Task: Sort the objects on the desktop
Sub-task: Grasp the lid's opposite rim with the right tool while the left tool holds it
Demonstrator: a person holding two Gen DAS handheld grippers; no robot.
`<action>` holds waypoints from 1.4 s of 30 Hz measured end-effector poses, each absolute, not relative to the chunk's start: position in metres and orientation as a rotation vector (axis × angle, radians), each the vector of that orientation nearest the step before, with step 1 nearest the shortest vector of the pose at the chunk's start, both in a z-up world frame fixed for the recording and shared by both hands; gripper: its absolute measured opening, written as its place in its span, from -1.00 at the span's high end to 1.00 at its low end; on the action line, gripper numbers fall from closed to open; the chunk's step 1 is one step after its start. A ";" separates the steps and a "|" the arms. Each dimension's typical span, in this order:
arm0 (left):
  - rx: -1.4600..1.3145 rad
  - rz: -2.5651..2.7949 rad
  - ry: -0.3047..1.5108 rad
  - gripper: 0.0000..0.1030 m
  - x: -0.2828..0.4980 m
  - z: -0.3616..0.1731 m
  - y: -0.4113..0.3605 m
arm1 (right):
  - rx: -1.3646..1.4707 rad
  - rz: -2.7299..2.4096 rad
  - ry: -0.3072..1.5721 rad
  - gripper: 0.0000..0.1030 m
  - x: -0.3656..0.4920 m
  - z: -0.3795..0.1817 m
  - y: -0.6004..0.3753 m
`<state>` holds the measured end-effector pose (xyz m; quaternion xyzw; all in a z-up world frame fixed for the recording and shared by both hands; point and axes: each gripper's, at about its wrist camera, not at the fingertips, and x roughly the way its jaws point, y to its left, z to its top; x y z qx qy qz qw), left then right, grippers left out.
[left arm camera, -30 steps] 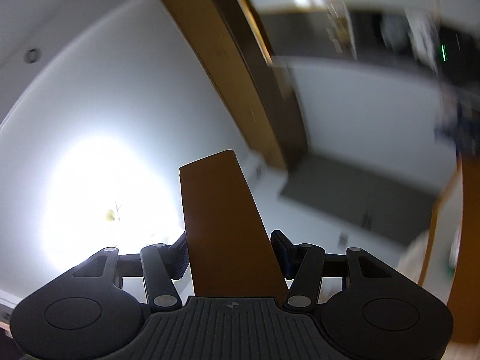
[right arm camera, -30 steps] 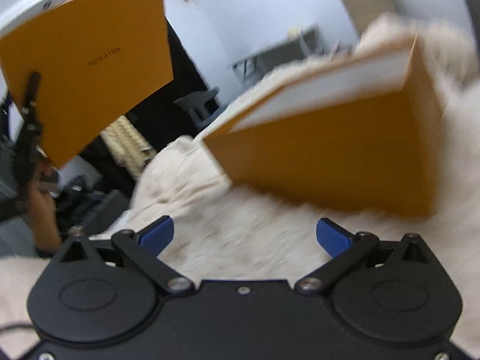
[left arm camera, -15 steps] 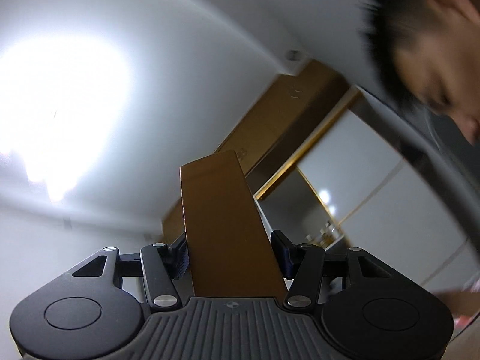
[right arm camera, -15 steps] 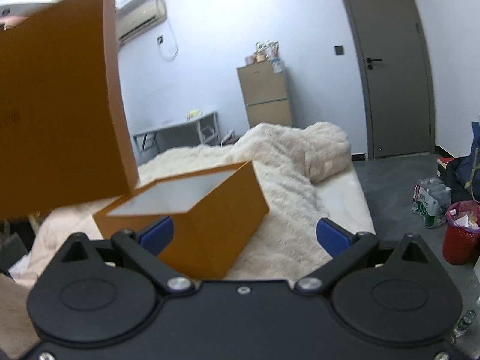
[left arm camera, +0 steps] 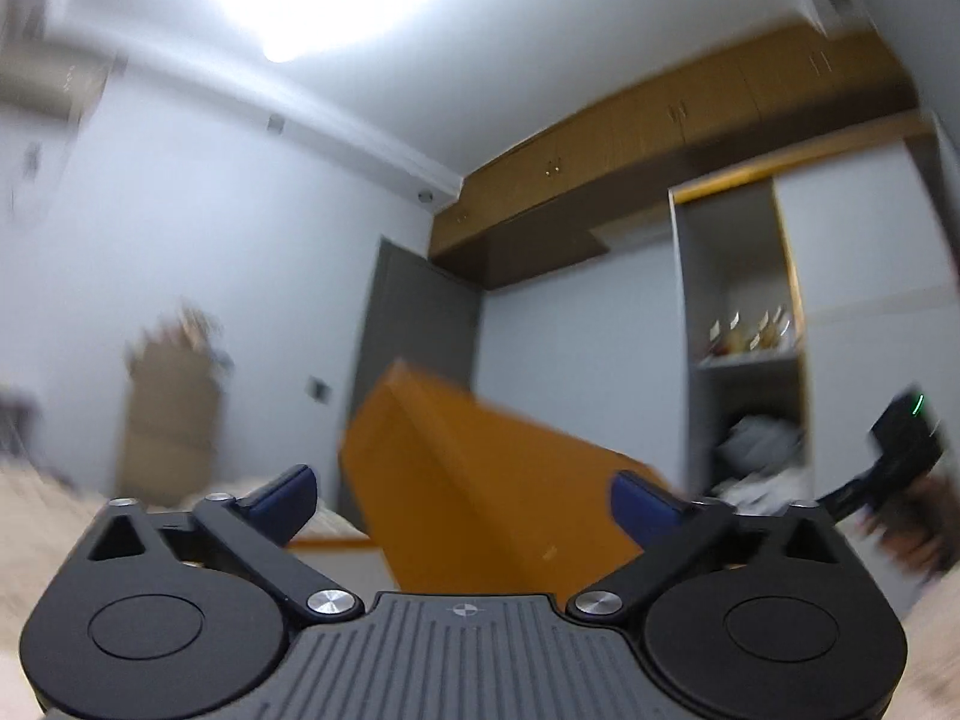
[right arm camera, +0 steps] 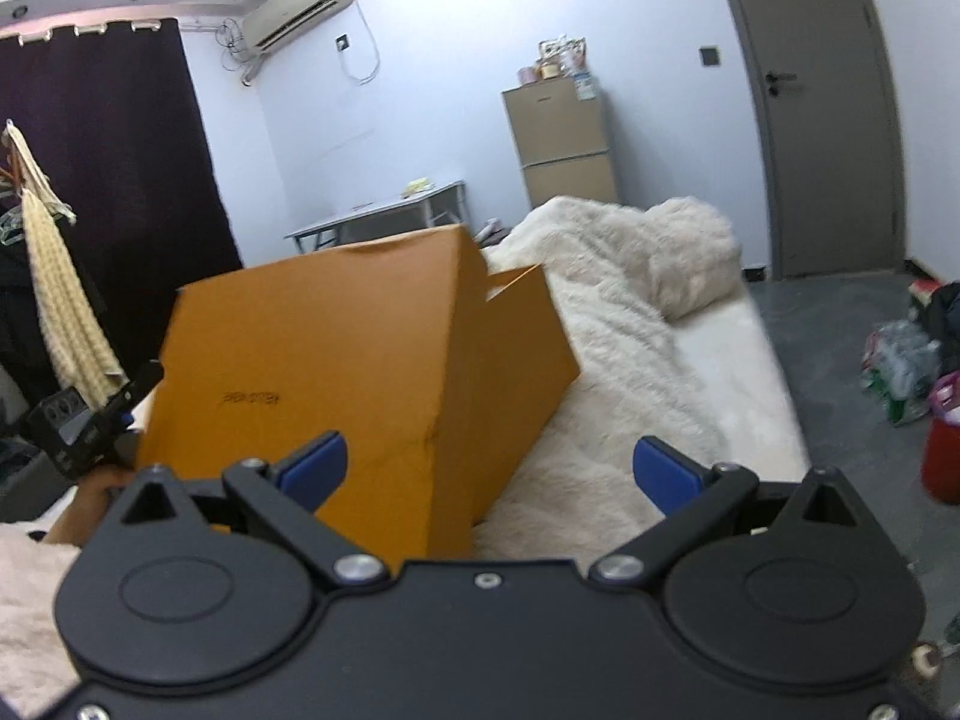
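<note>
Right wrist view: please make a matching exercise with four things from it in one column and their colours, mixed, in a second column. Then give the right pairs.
Things
1. box lid
2. blanket
3. curtain
4. door

Colours
A. dark, almost black
B. grey
C. orange
D. cream white

Right pairs: 1-C, 2-D, 3-A, 4-B

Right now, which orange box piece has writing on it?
The big tilted orange lid in front: small dark lettering sits on its broad face. The orange box peeking out behind it, on the fluffy blanket, shows no writing.
</note>
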<state>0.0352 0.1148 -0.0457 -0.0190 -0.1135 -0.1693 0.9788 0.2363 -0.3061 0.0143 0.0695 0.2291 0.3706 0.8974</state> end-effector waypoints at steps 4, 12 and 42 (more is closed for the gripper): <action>0.119 -0.380 -0.184 -1.00 0.007 -0.036 0.086 | 0.116 0.765 0.509 -0.99 0.243 -0.001 -0.299; 0.073 -0.378 -0.011 -1.00 0.000 -0.034 0.104 | 0.193 0.808 0.570 -1.00 0.256 -0.017 -0.302; -0.219 -0.501 0.263 -1.00 0.046 -0.037 0.143 | 0.289 1.006 0.699 -0.84 0.265 -0.039 -0.265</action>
